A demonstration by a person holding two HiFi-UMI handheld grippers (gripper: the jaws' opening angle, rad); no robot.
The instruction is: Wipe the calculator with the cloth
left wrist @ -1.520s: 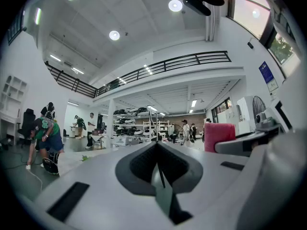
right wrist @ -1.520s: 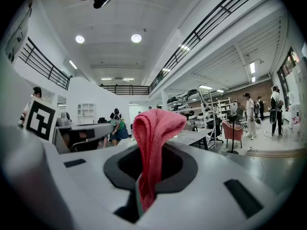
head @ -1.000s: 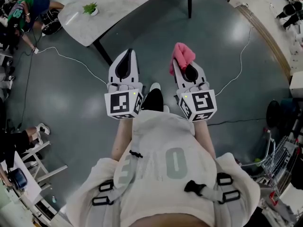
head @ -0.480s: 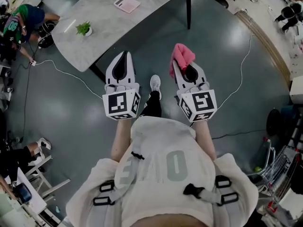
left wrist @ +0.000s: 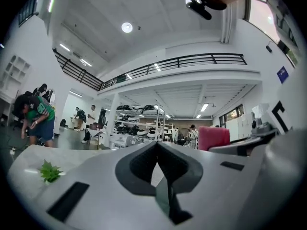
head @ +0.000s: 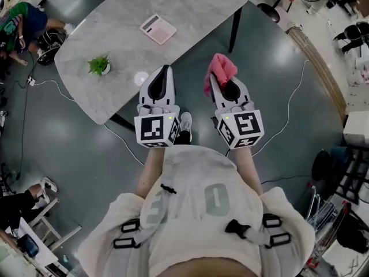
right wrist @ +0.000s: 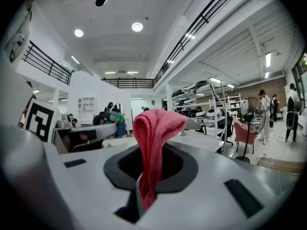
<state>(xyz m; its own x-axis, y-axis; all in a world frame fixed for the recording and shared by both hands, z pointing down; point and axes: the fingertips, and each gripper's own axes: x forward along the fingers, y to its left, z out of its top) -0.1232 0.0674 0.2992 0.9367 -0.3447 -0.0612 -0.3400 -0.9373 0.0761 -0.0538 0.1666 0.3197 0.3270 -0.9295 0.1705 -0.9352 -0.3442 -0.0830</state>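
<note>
Left gripper (head: 166, 69): jaws closed together, nothing between them; in the head view its tip meets the near edge of the marble table (head: 196, 4).
Right gripper (head: 213, 79): clamped on the pink cloth (head: 221, 68), whose fold stands above the jaws.
Calculator (head: 157, 28): flat, mid-table, apart from both grippers.
Small pot (head: 104, 70) near the left edge holds a green plant (head: 97, 64).

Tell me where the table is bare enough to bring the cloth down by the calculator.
Widest bare marble: from the calculator to the right end of the table. A narrower bare strip lies between calculator and small plant. Nowhere is crowded; the left gripper, shut and empty, sits over the near edge.
</note>
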